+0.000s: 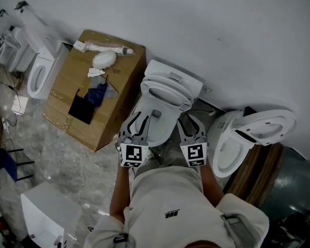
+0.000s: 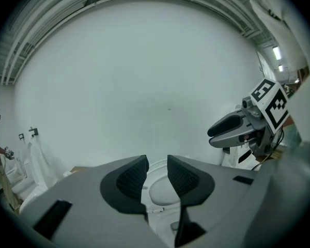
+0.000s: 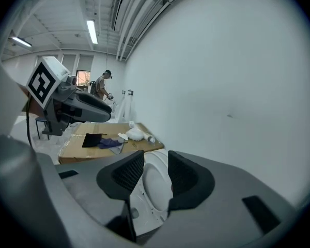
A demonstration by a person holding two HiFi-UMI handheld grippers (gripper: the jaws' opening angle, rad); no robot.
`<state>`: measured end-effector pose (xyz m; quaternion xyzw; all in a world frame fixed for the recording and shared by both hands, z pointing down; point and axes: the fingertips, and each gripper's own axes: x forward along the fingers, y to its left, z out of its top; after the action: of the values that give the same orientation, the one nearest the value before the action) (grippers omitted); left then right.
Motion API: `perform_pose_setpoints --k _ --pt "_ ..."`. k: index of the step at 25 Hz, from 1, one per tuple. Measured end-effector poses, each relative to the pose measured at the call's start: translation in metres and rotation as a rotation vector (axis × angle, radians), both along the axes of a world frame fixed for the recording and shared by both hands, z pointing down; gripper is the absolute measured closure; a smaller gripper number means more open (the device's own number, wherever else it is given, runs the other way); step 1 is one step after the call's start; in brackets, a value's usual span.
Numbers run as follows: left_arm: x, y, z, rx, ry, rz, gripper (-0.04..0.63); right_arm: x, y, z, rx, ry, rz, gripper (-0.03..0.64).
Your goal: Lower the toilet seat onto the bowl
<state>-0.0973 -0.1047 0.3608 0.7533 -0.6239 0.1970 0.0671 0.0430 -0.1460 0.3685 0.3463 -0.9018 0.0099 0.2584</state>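
A white toilet stands against the wall in the head view, its seat point(image 1: 167, 92) raised and leaning back on the tank above the open bowl point(image 1: 154, 122). My left gripper point(image 1: 136, 120) hovers over the bowl's left rim, and my right gripper point(image 1: 191, 125) is just off its right side. Both are shut and hold nothing. Between the left gripper's point(image 2: 157, 161) pads, the upright seat point(image 2: 163, 190) shows ahead, clear of them. Beyond the right gripper point(image 3: 156, 156), the seat point(image 3: 154, 182) is seen from the side, untouched.
A large cardboard box point(image 1: 72, 105) with dark cloths and a white tube on top lies left of the toilet. A second toilet point(image 1: 248, 133) lies tilted at the right. Another toilet point(image 1: 39, 74) stands far left. A person point(image 3: 101, 87) stands far down the wall.
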Motion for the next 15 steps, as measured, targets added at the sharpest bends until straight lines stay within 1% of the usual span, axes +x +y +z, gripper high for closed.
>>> perform_pose_setpoints --k 5,10,15 --pt "0.01 -0.032 0.017 -0.044 -0.015 -0.004 0.459 0.003 -0.03 0.021 -0.038 0.009 -0.052 0.466" --pt "0.011 -0.063 0.034 -0.086 -0.027 -0.008 0.457 0.0 -0.054 0.04 -0.059 0.031 -0.107 0.465" --pt "0.012 -0.088 0.056 -0.137 -0.07 0.023 0.454 -0.003 -0.073 0.061 -0.098 0.02 -0.139 0.465"
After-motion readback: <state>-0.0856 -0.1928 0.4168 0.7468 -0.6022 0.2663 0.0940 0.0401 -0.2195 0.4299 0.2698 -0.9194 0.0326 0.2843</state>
